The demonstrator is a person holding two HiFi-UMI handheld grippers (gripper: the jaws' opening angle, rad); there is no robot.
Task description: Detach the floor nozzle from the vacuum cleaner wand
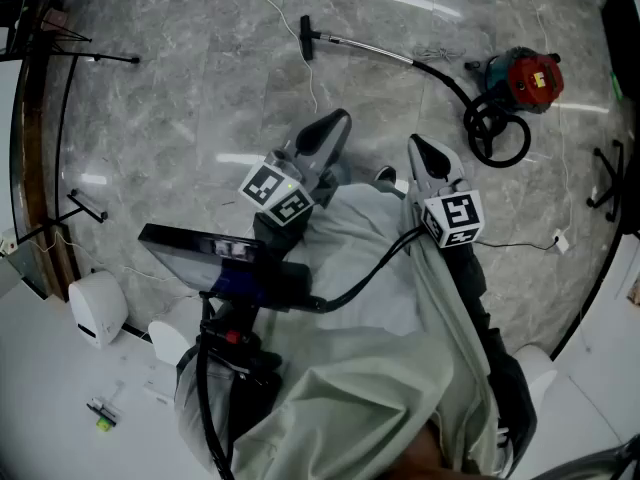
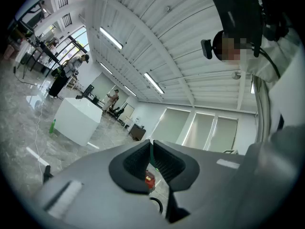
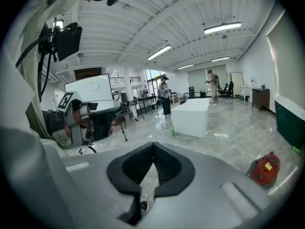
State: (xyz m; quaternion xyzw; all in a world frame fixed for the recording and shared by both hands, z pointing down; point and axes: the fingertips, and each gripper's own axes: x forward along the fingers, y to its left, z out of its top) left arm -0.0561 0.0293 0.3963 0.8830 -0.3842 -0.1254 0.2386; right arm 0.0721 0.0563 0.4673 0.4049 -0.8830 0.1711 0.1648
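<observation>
Head view, looking steeply down on a grey marble floor (image 1: 180, 98). The vacuum cleaner lies near the top of the view, well apart from both grippers. Its wand (image 1: 365, 46) lies flat, with its long axis running across the picture and sloping slightly downward toward the right. The floor nozzle (image 1: 306, 38) is joined to the wand's left end. It shows as a short dark bar set crosswise to the wand, with its own long axis running up and down the picture. At the wand's right end, the black hose (image 1: 495, 128) curves down into a loop beside the red canister (image 1: 530, 78).

The left gripper (image 1: 343, 118) points up and to the right in the picture, toward the stretch of floor below the wand. Its jaws are closed together with nothing between them. The right gripper (image 1: 415, 145) lies just to its right, pointing up and slightly left. Its jaws are likewise pressed together and empty. Neither gripper touches any part of the vacuum cleaner.

In the left gripper view, the red canister and part of the hose loop show only through the small gap under the closed jaws. In the right gripper view, the canister lies on the floor at the lower right (the nozzle cannot be made out in either gripper view).
</observation>
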